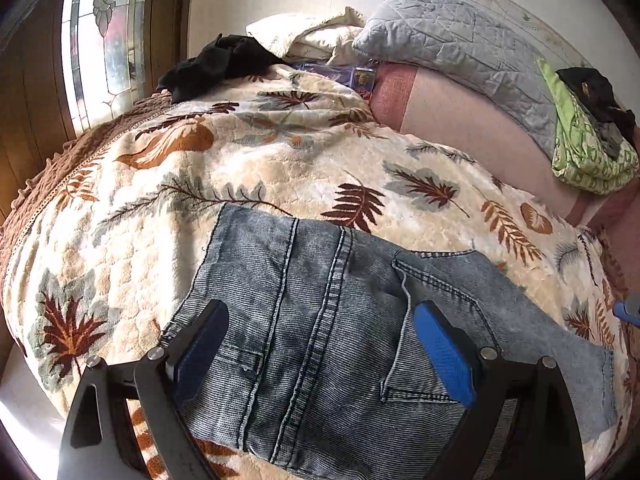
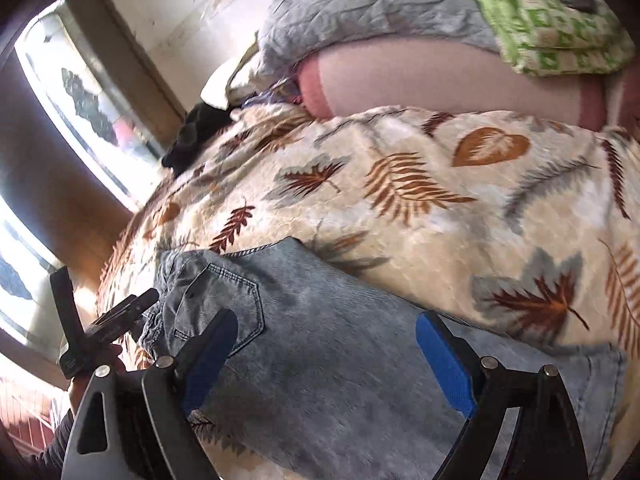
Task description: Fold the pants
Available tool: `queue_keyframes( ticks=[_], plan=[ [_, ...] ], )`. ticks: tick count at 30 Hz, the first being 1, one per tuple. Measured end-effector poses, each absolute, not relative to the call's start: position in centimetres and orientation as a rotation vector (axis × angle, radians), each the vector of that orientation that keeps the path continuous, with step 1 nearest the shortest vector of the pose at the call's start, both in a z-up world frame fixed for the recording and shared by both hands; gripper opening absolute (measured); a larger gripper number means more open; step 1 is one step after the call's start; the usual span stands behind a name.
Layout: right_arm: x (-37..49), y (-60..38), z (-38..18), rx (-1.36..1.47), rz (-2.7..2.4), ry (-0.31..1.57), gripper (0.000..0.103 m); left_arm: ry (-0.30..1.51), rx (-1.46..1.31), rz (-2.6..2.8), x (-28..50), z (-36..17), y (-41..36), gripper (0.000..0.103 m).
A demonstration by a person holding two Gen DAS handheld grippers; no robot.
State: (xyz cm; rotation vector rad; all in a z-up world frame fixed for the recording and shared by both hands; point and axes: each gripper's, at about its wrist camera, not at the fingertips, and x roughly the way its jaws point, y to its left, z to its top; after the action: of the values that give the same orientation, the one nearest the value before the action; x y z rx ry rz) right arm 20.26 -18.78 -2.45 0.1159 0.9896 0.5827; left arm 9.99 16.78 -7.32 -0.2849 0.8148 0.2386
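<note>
Two grippers, left gripper point(image 1: 320, 344) and right gripper point(image 2: 326, 350), jaws spread wide, gripping nothing, poised over folded pants point(image 1: 320, 320) lying flat near the front edge of the leaf-print blanket point(image 1: 248, 168).

The pants point(image 1: 320, 320) are faded, ribbed-looking denim with heavy raised stitching. Under them the blanket point(image 1: 240, 160) is plush, nubbly fleece printed with leaves. Each tool point(image 1: 320, 344) is matt black plastic with textured blue pads point(image 1: 444, 352) and shiny metal pins. The grey pillow point(image 1: 460, 40) is quilted cloth.
</note>
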Motion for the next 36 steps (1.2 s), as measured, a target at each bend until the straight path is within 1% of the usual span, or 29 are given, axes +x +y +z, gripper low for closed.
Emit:
queue_keyframes(
  ticks=[4,5,6,8,13,15,16,17,18,19,20,21,22,24,26,28,30,32,34,36],
  plan=[
    [24.7,-12.7,-4.9,0.012,0.603,1.096,0.092,0.842,-0.301,0.221,10.3,-8.5,17.1,0.095],
    [25.6,-11.7,-5.6,-0.008,0.609,1.114,0.09,0.846,-0.299,0.223,10.2,-8.7,17.2,0.095],
    [26.5,-10.8,-6.3,-0.024,0.605,1.131,0.084,0.851,-0.299,0.223,10.2,-8.9,17.2,0.095],
    [28.2,-9.3,-7.4,-0.038,0.602,1.168,0.079,0.851,-0.296,0.221,10.1,-9.2,17.3,0.095],
    [31.1,-6.4,-9.8,-0.068,0.617,1.24,0.075,0.867,-0.272,0.228,10.4,-9.6,17.5,0.095],
    [31.8,-5.4,-10.6,-0.061,0.637,1.264,0.065,0.876,-0.274,0.222,10.5,-9.8,17.6,0.095],
    [31.9,-4.8,-11.0,-0.067,0.647,1.271,0.062,0.883,-0.268,0.221,10.6,-10.0,17.5,0.095],
    [32.0,-4.3,-11.3,-0.079,0.656,1.275,0.055,0.891,-0.26,0.22,10.7,-10.1,17.5,0.095],
    [32.0,-3.8,-11.5,-0.092,0.672,1.283,0.044,0.898,-0.252,0.219,10.8,-10.2,17.4,0.095],
    [31.8,-3.3,-11.8,-0.12,0.683,1.296,0.038,0.904,-0.243,0.219,10.9,-10.4,17.3,0.095],
    [31.7,-2.8,-12.2,-0.164,0.676,1.305,0.029,0.909,-0.232,0.223,11.0,-10.5,17.2,0.095],
    [31.6,-2.5,-12.5,-0.195,0.669,1.303,0.024,0.919,-0.217,0.227,11.0,-10.7,17.1,0.095],
    [31.5,-2.3,-12.4,-0.209,0.667,1.291,0.022,0.929,-0.2,0.23,11.1,-10.9,16.9,0.095],
    [31.3,-2.1,-11.9,-0.247,0.648,1.246,0.007,0.935,-0.166,0.239,11.2,-11.1,16.6,0.095],
    [30.4,-1.5,-11.1,-0.336,0.634,1.193,0.005,0.944,-0.143,0.244,11.2,-11.3,16.4,0.095],
    [29.1,-0.8,-10.1,-0.448,0.604,1.094,0.005,0.95,-0.14,0.246,11.3,-11.4,16.3,0.095],
    [28.3,-0.5,-8.9,-0.502,0.572,0.999,0.005,0.953,-0.142,0.246,11.3,-11.4,16.4,0.095],
    [28.6,-0.3,-9.6,-0.534,0.544,0.988,0.005,0.955,-0.137,0.247,11.3,-11.4,16.3,0.095],
    [28.6,0.5,-11.7,-0.61,0.526,0.988,0.005,0.959,-0.119,0.247,11.4,-11.5,16.0,0.095],
    [28.9,0.4,-12.7,-0.584,0.512,0.985,0.005,0.959,-0.116,0.241,11.3,-11.5,16.1,0.095]
  ],
)
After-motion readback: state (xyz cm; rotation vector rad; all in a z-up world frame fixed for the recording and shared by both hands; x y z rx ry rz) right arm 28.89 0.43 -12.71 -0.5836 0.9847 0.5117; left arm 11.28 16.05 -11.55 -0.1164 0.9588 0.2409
